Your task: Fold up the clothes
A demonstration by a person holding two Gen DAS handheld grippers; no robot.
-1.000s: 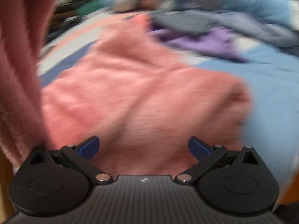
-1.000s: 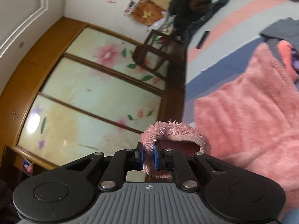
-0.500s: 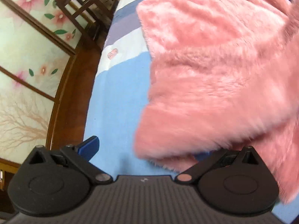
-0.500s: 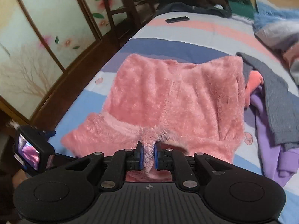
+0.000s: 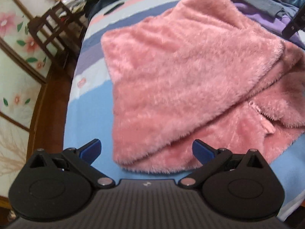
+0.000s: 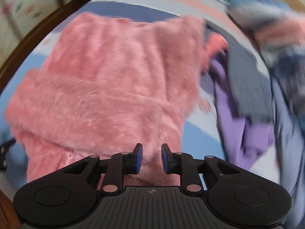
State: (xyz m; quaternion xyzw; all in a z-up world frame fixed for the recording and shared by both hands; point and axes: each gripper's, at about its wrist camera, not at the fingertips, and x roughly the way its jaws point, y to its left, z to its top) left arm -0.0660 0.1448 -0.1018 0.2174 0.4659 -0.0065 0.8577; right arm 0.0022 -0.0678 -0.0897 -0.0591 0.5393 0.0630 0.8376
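Now the pink fleece jacket [image 5: 183, 80] lies folded on the striped bed [image 5: 89, 114], one layer lapped over another, its zipper showing on the lower layer. Left gripper [image 5: 146, 150] hangs over the near hem, jaws spread wide, holding nothing. Right gripper [image 6: 151, 157] sits parted too, fleece behind the gap. Beside the jacket: purple and grey clothes [image 6: 246, 103]. Left of the bed, a wooden chair [image 5: 51, 36] and floral sliding panels [image 5: 13, 53].

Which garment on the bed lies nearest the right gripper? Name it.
The fluffy pink fleece jacket, spread directly under the right gripper, whose jaws stand slightly apart. The purple garment and the grey knit garment lie farther right.
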